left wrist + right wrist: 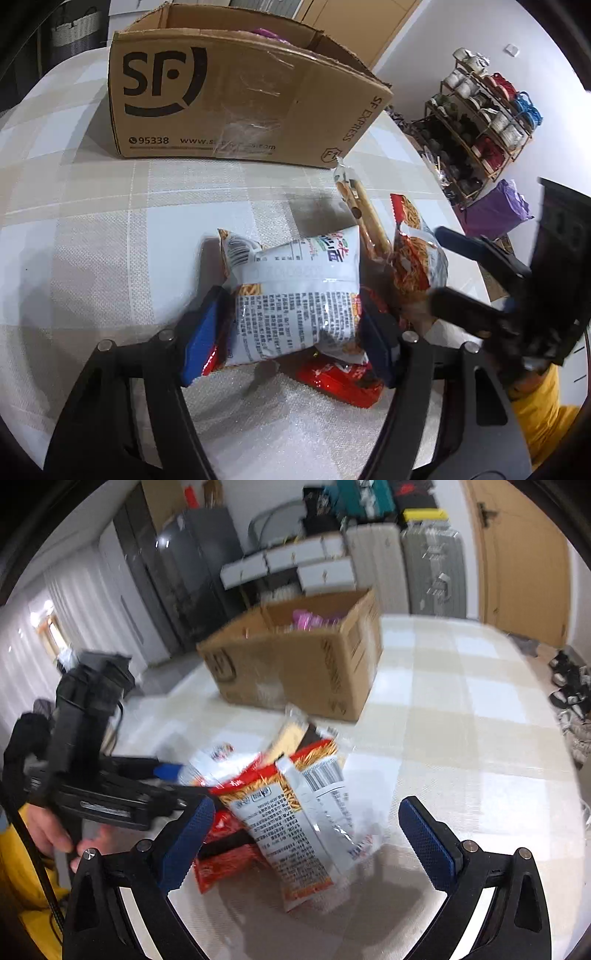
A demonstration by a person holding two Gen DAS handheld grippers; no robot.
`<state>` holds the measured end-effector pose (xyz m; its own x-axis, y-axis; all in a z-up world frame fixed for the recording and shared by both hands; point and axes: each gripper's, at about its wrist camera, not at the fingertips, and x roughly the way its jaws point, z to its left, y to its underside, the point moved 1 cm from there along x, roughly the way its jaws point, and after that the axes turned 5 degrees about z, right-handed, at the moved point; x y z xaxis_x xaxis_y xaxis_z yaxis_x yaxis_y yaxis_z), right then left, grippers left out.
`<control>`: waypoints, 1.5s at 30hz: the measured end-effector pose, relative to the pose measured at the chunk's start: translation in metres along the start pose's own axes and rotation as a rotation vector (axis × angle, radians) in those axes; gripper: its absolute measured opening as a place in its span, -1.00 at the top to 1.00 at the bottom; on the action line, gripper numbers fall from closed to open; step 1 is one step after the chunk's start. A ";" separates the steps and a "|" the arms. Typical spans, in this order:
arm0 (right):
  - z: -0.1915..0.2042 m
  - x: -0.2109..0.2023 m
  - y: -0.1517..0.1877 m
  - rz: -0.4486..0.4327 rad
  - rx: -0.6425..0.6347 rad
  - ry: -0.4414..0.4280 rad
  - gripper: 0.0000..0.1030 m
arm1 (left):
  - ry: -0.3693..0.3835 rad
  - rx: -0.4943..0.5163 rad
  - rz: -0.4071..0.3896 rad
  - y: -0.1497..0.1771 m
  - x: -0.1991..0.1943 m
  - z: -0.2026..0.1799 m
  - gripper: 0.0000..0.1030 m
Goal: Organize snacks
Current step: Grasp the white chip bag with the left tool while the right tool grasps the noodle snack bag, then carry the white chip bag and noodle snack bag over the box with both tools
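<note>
On the near part of the checked tablecloth [92, 229], the left gripper [291, 332] has its blue pads [201, 336] pressed against both sides of a white noodle packet [295, 295], lifting it above a red packet [340, 376] on the cloth. To the right, the right gripper [306, 834] points in with its fingers spread wide and holds nothing; an orange-and-white snack bag [295, 823] lies between and just beyond them. A biscuit-stick pack [364, 218] rests farther back. At the far side stands an open SF cardboard box [236, 99] with something pink inside. Beyond the table at right is a shoe rack [480, 122].
</note>
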<state>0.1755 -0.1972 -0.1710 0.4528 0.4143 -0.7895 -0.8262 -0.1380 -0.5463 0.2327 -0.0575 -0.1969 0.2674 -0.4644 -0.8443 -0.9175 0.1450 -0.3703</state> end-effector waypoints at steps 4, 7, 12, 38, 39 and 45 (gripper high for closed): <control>0.000 0.023 0.001 0.062 -0.022 0.015 -0.89 | -0.001 0.002 -0.003 -0.009 0.008 -0.001 -0.26; -0.002 0.034 0.002 0.102 -0.016 -0.001 -0.26 | 0.009 -0.015 -0.011 -0.014 0.011 0.000 -0.24; -0.001 0.030 0.003 0.089 -0.007 0.012 -0.03 | -0.003 -0.050 -0.010 -0.012 0.007 0.005 -0.24; 0.101 -0.133 -0.028 -0.265 -0.022 -0.085 0.04 | -0.160 0.041 -0.427 0.070 -0.216 -0.030 -0.24; 0.108 -0.141 -0.030 -0.277 -0.033 -0.094 0.04 | -0.167 0.049 -0.447 0.072 -0.226 -0.033 -0.24; 0.151 -0.180 -0.038 -0.348 -0.095 -0.114 0.04 | -0.171 0.074 -0.528 0.093 -0.280 -0.053 -0.25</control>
<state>0.0746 -0.1313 0.0342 0.6566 0.5478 -0.5184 -0.5920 -0.0517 -0.8043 0.0566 0.0395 0.0256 0.7348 -0.3432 -0.5851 -0.6244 -0.0053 -0.7811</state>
